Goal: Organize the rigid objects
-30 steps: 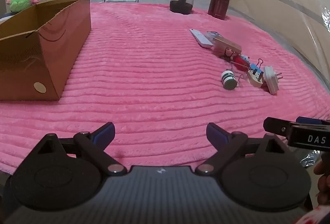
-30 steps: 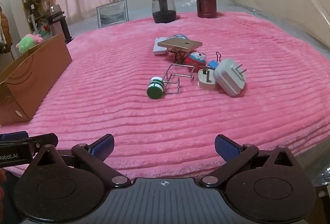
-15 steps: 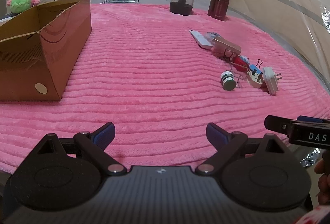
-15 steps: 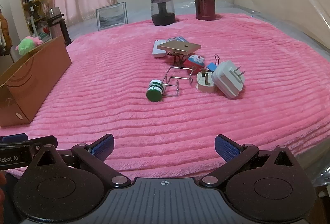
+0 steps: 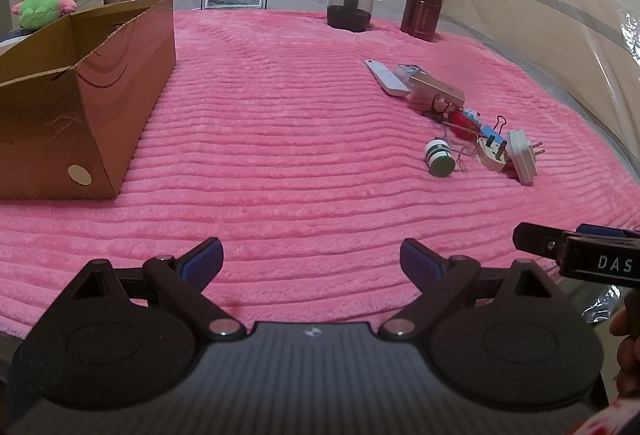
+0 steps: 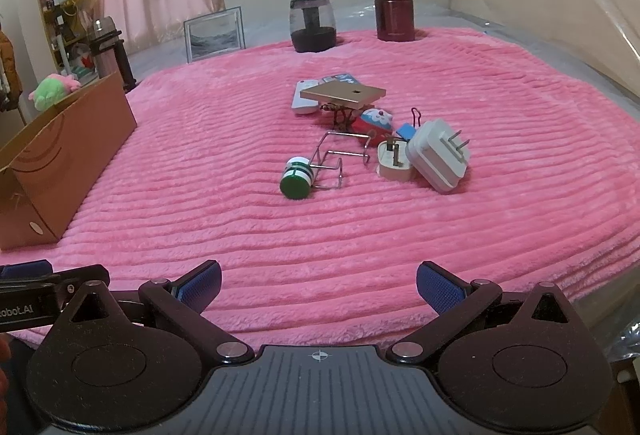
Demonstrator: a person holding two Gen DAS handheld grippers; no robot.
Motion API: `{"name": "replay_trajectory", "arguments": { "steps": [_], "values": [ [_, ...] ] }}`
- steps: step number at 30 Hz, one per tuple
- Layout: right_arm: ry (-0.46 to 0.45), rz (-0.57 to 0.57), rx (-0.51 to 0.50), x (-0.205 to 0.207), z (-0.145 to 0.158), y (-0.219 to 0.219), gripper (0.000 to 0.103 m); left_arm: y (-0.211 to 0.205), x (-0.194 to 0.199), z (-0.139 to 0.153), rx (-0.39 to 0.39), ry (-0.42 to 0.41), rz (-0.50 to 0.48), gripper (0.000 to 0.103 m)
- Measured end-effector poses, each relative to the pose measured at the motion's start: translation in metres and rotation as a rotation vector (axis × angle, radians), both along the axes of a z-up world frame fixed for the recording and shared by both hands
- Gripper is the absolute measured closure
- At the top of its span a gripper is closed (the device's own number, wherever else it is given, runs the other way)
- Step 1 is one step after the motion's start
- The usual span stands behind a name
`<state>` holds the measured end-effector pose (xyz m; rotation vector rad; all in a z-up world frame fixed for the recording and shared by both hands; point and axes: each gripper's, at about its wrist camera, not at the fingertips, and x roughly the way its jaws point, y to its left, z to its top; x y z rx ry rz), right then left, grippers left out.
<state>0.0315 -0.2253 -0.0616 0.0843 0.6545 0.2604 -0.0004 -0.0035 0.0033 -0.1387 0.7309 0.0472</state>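
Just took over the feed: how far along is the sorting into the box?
Nothing looks sorted yet. What shows of the cardboard box is bare, though its floor is hidden. Nothing is in hand: the left tongs and right tongs are open. The white charger, green-capped bottle, remote and the pile remain on the blanket.

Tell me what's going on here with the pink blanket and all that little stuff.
A person holds a claw in each hand, both hovering open and empty at the near edge of the pink blanket. The left claw and right claw grip nothing yet. A pile of small items, among them a white plug adapter and a green-capped bottle, lies untouched mid-blanket. An open cardboard box stands off to the left.
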Motion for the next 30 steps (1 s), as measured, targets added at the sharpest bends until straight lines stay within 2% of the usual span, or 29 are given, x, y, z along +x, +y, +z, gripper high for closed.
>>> {"name": "replay_trajectory", "arguments": {
  "steps": [25,30],
  "values": [
    [0.0,-0.003,0.002,0.0014,0.0002,-0.0018,0.002,0.0001,0.0003,0.0006,0.0,-0.004,-0.003,0.01],
    [-0.003,-0.005,0.001,0.0025,-0.0005,-0.0026,0.002,0.0007,0.0031,0.001,-0.021,-0.006,-0.007,0.01]
  ]
}}
